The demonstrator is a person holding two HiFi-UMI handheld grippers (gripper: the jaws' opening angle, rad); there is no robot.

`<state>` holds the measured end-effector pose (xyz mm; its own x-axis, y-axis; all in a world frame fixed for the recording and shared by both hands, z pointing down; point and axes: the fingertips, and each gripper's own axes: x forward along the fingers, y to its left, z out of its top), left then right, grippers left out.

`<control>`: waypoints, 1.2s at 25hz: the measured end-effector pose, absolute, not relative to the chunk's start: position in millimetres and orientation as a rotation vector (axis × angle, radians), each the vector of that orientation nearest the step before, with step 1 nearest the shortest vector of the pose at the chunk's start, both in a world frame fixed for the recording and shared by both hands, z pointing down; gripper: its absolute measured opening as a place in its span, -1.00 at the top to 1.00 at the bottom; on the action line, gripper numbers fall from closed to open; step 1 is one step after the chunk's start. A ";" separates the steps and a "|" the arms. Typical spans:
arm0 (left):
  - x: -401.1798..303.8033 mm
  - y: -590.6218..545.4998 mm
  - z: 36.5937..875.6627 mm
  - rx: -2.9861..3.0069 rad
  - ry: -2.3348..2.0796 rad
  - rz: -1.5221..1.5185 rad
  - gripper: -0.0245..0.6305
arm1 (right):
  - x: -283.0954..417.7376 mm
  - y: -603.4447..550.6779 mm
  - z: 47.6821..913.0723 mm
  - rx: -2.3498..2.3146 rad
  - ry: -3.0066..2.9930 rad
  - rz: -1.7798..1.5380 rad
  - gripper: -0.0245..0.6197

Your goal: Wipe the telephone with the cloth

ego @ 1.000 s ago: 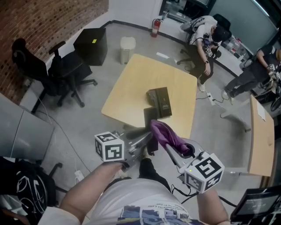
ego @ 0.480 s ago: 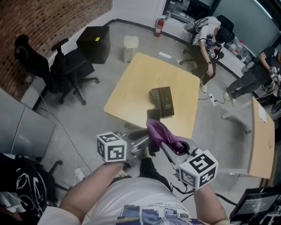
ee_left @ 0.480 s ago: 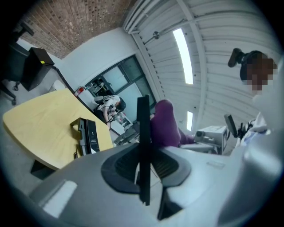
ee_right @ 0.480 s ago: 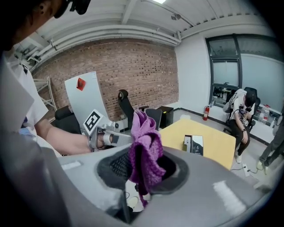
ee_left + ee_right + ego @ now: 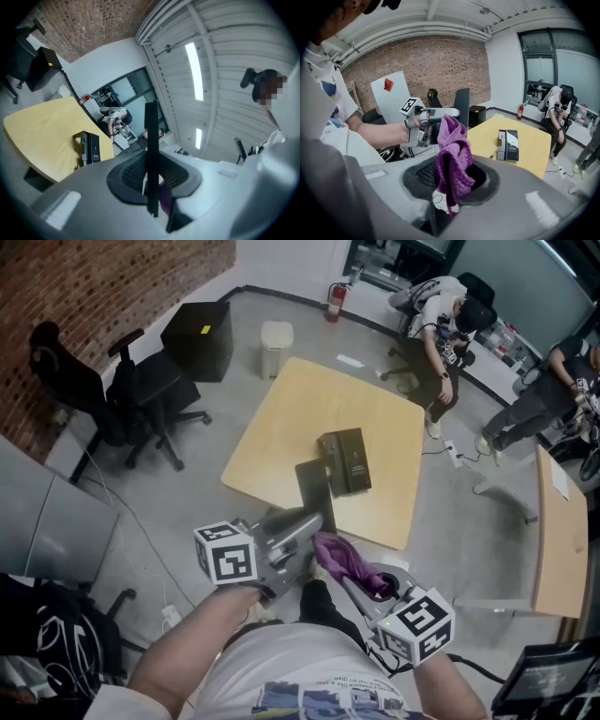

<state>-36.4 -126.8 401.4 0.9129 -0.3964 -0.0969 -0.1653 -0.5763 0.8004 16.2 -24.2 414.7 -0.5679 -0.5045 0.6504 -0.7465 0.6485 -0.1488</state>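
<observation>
Right gripper view: right gripper [image 5: 451, 182] pinches the cloth [image 5: 454, 152] bunched for wiping the telephone [image 5: 509, 145]; left gripper [image 5: 152, 180] clamps, apparently, a thin dark panel [image 5: 151, 136].

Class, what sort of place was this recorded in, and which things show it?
Probably an office or lab workspace: black wheeled office chairs beside a red brick wall, a pale wooden table carrying a black desk telephone, and a red fire extinguisher.
</observation>
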 end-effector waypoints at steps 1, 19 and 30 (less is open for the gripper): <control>-38.0 -127.4 399.3 2.185 -0.399 -0.345 0.67 | 16.6 -20.6 417.7 0.959 -2.291 0.559 0.66; -49.5 -107.7 389.9 2.210 -0.329 -0.333 0.67 | 40.8 -62.6 353.3 1.135 -2.487 0.450 0.66; -39.1 -79.4 392.7 2.198 -0.198 -0.307 0.67 | 19.8 -93.5 344.6 1.147 -2.560 0.526 0.66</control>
<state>-39.1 -79.4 392.7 0.9567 -0.2503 -0.1489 -0.0319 -0.5985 0.8005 19.8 -93.5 344.6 -0.6429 -0.6538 0.3991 -0.7582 0.6173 -0.2100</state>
